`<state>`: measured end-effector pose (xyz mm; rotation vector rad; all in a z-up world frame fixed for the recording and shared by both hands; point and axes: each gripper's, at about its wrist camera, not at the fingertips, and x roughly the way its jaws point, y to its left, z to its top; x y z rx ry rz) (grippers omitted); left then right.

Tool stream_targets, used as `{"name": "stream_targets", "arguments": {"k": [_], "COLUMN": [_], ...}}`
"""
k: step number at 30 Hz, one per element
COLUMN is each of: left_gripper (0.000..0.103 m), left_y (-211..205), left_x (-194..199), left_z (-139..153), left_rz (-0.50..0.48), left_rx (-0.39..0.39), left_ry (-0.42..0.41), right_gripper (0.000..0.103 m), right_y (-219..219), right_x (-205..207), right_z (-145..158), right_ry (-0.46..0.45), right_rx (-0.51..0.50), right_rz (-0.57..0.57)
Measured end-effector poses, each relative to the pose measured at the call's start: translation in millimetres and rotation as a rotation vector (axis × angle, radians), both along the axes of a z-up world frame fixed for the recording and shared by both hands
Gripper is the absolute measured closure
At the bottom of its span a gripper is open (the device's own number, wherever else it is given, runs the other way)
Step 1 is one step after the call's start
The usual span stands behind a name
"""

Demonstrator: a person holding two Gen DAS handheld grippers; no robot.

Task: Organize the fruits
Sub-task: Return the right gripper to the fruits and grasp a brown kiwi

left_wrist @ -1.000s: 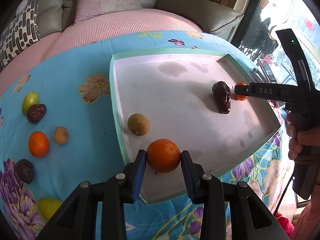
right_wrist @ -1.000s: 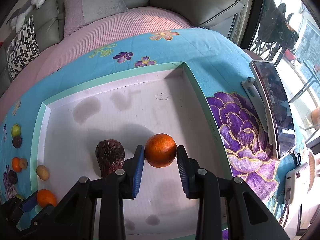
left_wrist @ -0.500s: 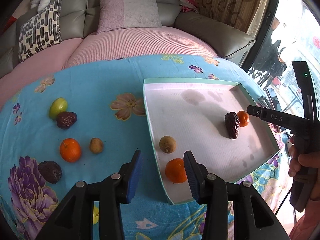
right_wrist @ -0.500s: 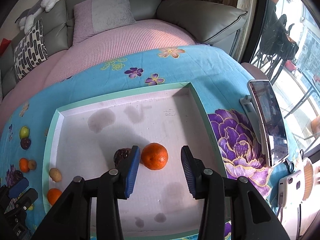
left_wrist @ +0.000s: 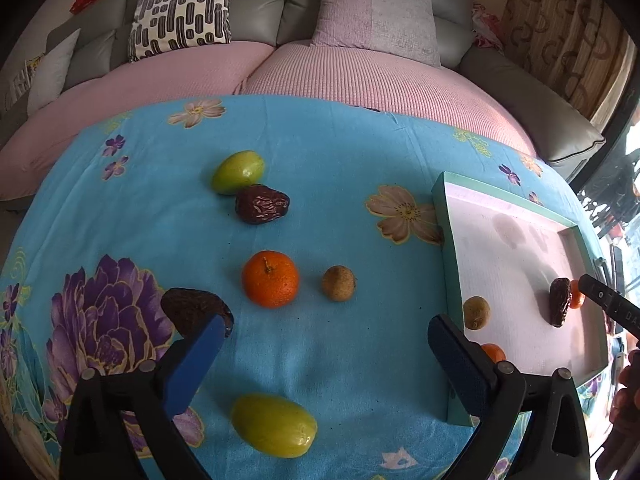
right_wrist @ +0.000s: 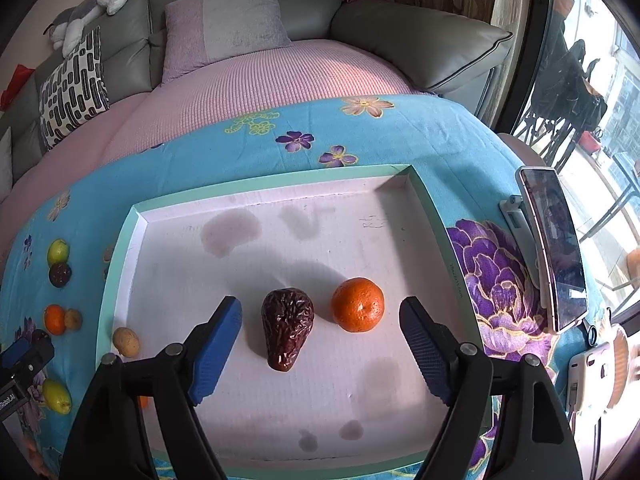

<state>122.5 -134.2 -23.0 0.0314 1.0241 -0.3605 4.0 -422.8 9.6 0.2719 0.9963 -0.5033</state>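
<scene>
A green-rimmed white tray (right_wrist: 432, 216) holds a wrinkled dark date (right_wrist: 287, 324), an orange (right_wrist: 358, 305) and a small brown fruit (right_wrist: 125, 342). My right gripper (right_wrist: 320, 350) hangs open above the tray's near side, date and orange ahead of its fingers. My left gripper (left_wrist: 326, 354) is open and empty over the blue cloth left of the tray (left_wrist: 448, 248). Loose on the cloth lie an orange (left_wrist: 270, 278), a brown fruit (left_wrist: 339, 283), two dates (left_wrist: 262, 209) (left_wrist: 188, 310) and two green fruits (left_wrist: 238, 171) (left_wrist: 274, 424). Another orange (left_wrist: 493, 352) peeks out behind the left gripper's right finger.
A phone (right_wrist: 554, 248) on a white stand sits right of the tray, with a small white device (right_wrist: 588, 376) near it. A pink-covered sofa with cushions (left_wrist: 372, 12) runs behind the table. A hand (left_wrist: 626, 396) holds the right gripper at the edge.
Both grippers let go of their oranges in the tray and opened wide. The left gripper swung left over the loose fruit on the cloth. The right gripper drew back slightly.
</scene>
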Motion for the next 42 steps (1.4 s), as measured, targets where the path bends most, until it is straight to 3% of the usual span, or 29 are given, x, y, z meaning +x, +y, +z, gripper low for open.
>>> {"name": "stream_targets", "arguments": {"k": [5, 15, 20, 26, 31, 42], "left_gripper": [0.0, 0.0, 0.0, 0.0, 0.0, 0.0], "left_y": [7, 8, 19, 46, 78, 142], "left_x": [4, 7, 11, 20, 24, 30], "left_z": [-5, -1, 6, 16, 24, 21], "left_rz": [0.032, 0.009, 0.01, 0.056, 0.113, 0.259], "left_rx": [0.035, 0.03, 0.023, 0.021, 0.059, 0.003], "left_ry": [-0.007, -0.007, -0.014, -0.033, -0.075, -0.05], "right_gripper": [0.011, 0.008, 0.008, 0.008, 0.008, 0.008], "right_y": [5, 32, 53, 73, 96, 147], "right_x": [2, 12, 22, 28, 35, 56], "right_z": [-2, 2, -1, -3, 2, 2], "right_ry": [-0.002, -0.069, -0.034, -0.055, -0.084, -0.105], "right_rx": [-0.001, 0.03, -0.004, 0.046, 0.024, 0.054], "right_rz": [0.019, 0.082, 0.132, 0.192, 0.252, 0.354]}}
